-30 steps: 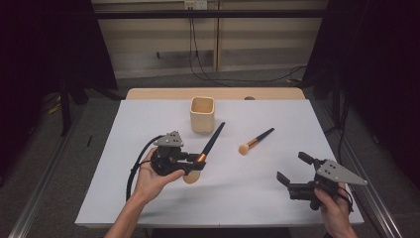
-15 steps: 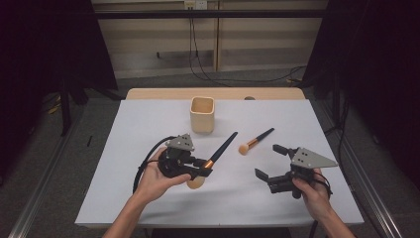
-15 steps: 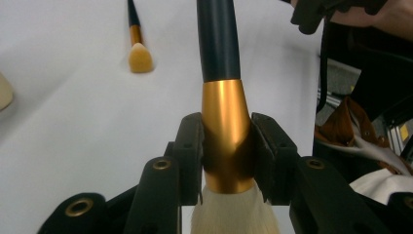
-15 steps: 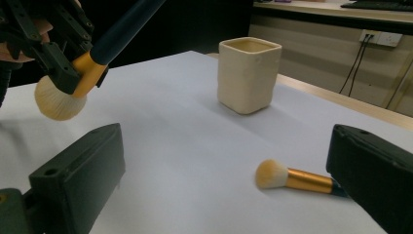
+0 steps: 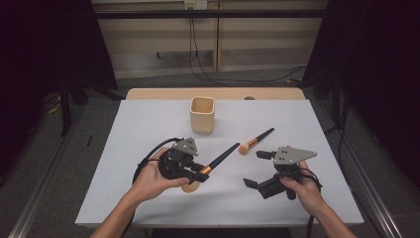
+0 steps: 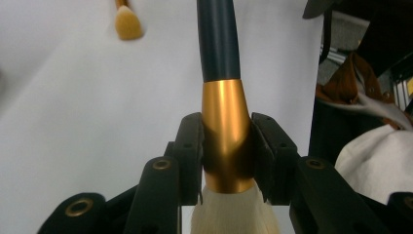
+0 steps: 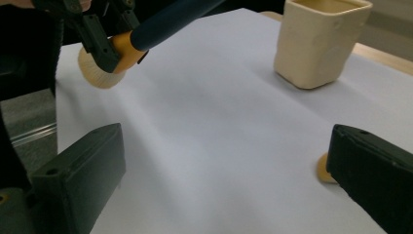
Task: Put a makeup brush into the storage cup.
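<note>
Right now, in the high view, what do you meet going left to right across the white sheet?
Left gripper shut on the large dark-handled brush → cream cup → small brush lying loose → right gripper, fingers open.

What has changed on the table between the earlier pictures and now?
The right gripper, jaws open, moved in from the right edge toward the small makeup brush. The left gripper shifted slightly right and stays shut on the gold ferrule of the large makeup brush, its dark handle now tilted more to the right. The small brush and the beige cup stayed in place.
</note>
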The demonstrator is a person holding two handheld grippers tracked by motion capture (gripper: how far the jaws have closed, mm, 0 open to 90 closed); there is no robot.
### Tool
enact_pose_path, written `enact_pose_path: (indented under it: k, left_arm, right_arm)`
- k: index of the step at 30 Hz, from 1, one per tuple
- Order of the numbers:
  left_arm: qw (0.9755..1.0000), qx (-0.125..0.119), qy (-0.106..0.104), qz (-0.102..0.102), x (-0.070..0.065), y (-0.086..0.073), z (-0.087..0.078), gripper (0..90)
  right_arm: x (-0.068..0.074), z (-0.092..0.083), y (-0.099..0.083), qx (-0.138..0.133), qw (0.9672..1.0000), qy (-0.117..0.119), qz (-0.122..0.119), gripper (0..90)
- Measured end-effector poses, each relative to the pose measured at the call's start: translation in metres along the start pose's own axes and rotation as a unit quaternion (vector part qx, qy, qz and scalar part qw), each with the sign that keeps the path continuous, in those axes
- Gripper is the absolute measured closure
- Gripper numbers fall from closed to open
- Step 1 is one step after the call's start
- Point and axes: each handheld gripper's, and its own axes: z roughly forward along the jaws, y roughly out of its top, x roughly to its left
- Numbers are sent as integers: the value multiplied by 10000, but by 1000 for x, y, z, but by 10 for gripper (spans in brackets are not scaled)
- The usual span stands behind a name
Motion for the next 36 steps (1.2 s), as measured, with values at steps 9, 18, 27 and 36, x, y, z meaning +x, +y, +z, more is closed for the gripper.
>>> enact_pose_path:
  k: [9,18,27,36]
  left_arm:
    - [9996,204,-36,194,-4,9,-4,665]
    - [9987,438,-134,242,-5,11,1,665]
    - [9976,610,-168,298,-6,12,2,665]
    - [9957,837,-215,345,-8,11,7,665]
  right_arm:
    - [1,3,12,303,9991,232,-195,9]
    - [0,4,22,596,9966,399,-411,14]
    - [-6,6,29,1002,9926,576,-381,15]
    - [-7,10,37,1311,9871,704,-583,25]
